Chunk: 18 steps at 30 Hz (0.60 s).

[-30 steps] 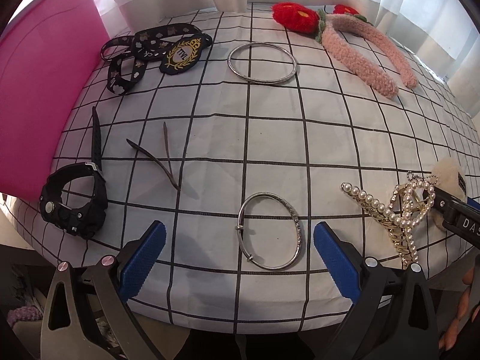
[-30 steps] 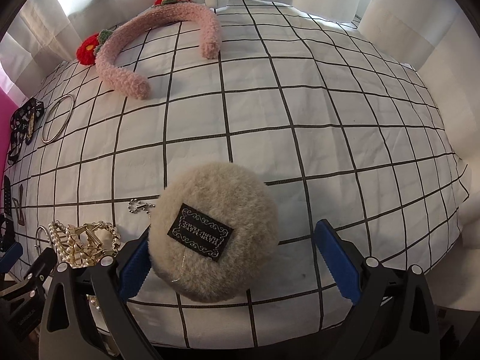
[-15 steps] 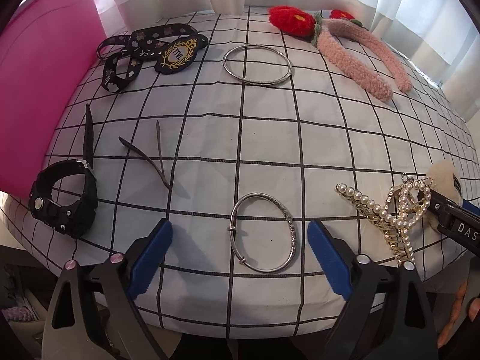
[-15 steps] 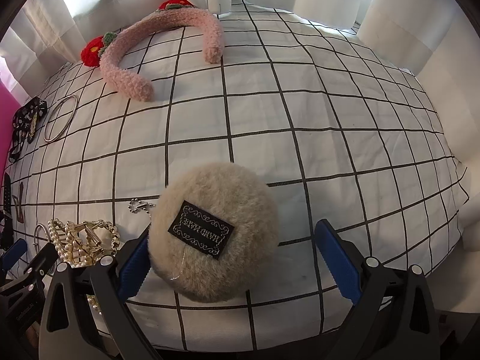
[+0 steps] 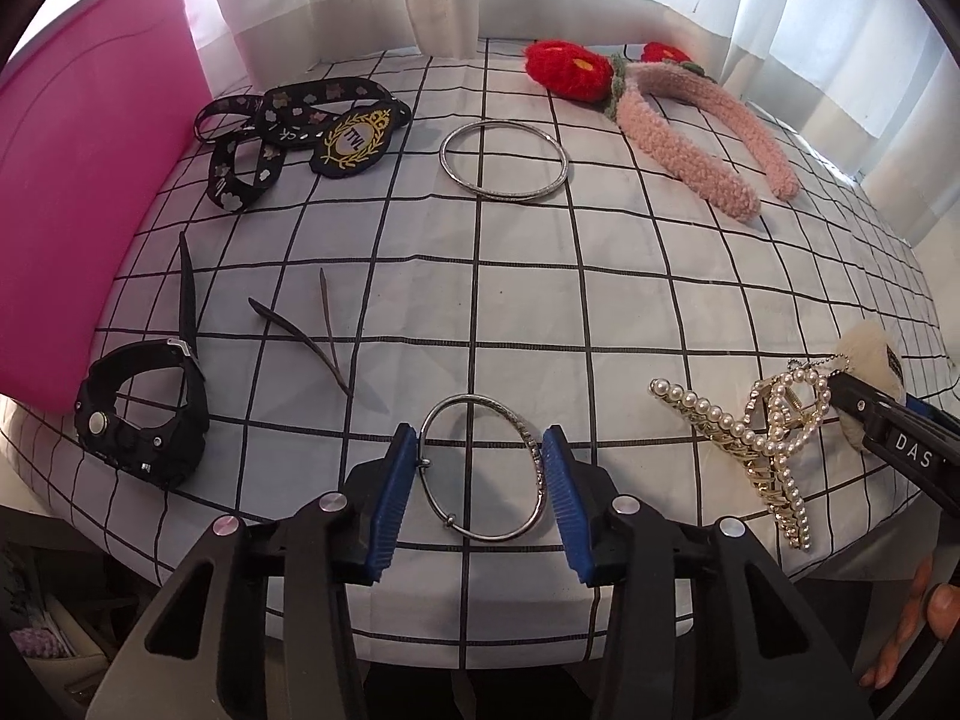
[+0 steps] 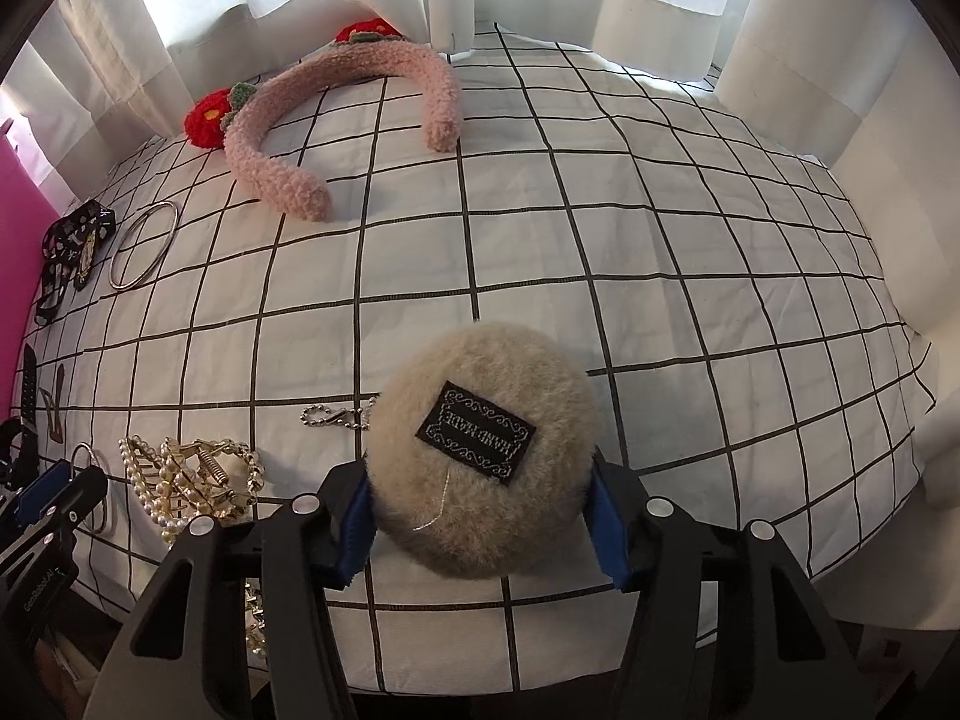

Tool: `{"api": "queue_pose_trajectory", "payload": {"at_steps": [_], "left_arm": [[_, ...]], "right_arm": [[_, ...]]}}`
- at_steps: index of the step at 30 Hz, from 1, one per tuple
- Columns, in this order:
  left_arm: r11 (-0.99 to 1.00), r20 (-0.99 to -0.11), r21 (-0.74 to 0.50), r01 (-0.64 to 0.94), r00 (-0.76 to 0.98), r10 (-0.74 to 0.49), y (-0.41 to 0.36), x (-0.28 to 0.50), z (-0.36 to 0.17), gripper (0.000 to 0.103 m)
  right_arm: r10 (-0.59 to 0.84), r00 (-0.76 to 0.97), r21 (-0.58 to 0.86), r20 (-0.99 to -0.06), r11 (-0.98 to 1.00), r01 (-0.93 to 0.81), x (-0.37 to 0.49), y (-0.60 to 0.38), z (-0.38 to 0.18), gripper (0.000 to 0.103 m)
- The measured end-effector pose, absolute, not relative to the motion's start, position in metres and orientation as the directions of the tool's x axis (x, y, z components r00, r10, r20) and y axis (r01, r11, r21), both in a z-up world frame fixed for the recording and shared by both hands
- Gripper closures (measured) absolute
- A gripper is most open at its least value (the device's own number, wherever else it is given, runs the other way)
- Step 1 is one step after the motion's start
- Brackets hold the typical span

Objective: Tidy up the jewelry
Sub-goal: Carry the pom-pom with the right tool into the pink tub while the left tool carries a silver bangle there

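My left gripper [image 5: 480,489] is shut on a silver bangle [image 5: 528,438] that lies on the checked cloth [image 5: 600,300]; both blue pads touch its sides. My right gripper [image 6: 480,516] is shut on a beige fluffy pom-pom [image 6: 480,468] with a black label and a ball chain [image 6: 336,417]. A pearl hair claw [image 5: 744,438] lies between the two grippers; it also shows in the right wrist view [image 6: 192,480].
A larger silver ring [image 5: 503,161], a black patterned ribbon with a badge [image 5: 288,126], a pink fuzzy headband with red flowers [image 5: 678,120], a black watch [image 5: 144,414], a thin brown hairpin [image 5: 312,336]. A pink box [image 5: 78,192] stands at the left. Curtains hang behind.
Both grippers have closed: the left pads came in onto the small bangle, the right pads onto the pom-pom. Both cameras sit a little lower and closer.
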<state>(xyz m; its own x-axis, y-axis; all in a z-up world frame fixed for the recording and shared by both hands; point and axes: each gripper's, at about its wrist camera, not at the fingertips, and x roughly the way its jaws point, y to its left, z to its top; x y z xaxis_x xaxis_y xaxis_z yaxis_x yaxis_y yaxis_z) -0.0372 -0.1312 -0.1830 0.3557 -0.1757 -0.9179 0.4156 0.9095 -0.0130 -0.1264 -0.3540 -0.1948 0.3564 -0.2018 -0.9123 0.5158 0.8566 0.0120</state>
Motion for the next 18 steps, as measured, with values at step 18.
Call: {"api": "queue_pose_trajectory", "payload": {"at_steps": [18], "left_arm": [[0.902, -0.847, -0.012, 0.431, 0.475, -0.239, -0.124, -0.034, -0.129, 0.061]], "right_arm": [[-0.242, 0.457, 0.027, -0.856, 0.861, 0.507, -0.127, -0.347, -0.142, 0.05]]}}
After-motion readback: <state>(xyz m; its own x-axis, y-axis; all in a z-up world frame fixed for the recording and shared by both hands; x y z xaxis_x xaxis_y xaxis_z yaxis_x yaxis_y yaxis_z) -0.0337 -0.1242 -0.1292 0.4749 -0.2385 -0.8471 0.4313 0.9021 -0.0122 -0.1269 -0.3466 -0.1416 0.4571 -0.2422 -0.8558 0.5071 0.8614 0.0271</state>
